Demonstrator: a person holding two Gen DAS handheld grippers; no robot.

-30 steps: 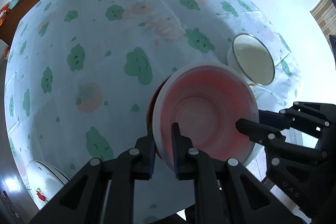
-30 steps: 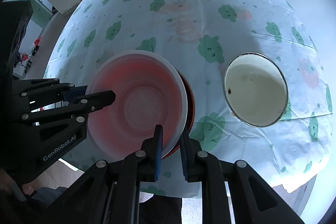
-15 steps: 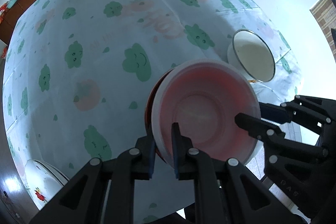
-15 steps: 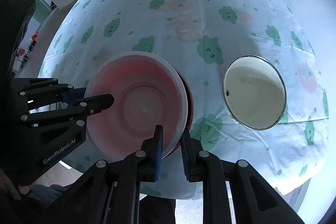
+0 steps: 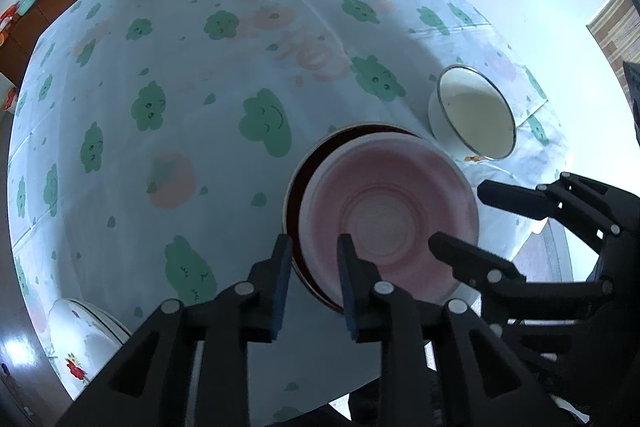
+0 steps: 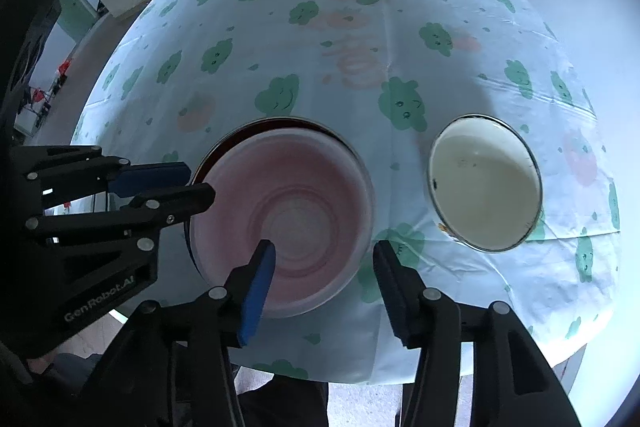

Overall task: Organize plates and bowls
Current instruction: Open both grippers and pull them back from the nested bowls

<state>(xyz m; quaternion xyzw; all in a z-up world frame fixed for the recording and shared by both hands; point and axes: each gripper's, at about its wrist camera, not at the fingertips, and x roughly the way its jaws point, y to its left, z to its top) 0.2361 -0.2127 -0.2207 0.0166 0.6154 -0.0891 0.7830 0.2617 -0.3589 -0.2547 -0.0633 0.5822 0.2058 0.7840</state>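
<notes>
Pink bowl [image 6: 288,223] — nested in dark bowl [image 6: 276,125].

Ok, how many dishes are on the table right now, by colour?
Pink bowl: 1
Dark red dish under it: 1
White: 2, the enamel bowl and the floral dish at the table edge
Total: 4

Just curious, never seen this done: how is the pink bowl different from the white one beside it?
The pink bowl is wider and sits nested in a dark red dish; the white bowl is smaller, stands alone on the cloth and has a dark rim. Both grippers' fingers straddle the pink bowl's edge; none is at the white bowl. Both stand upright and look empty.
</notes>
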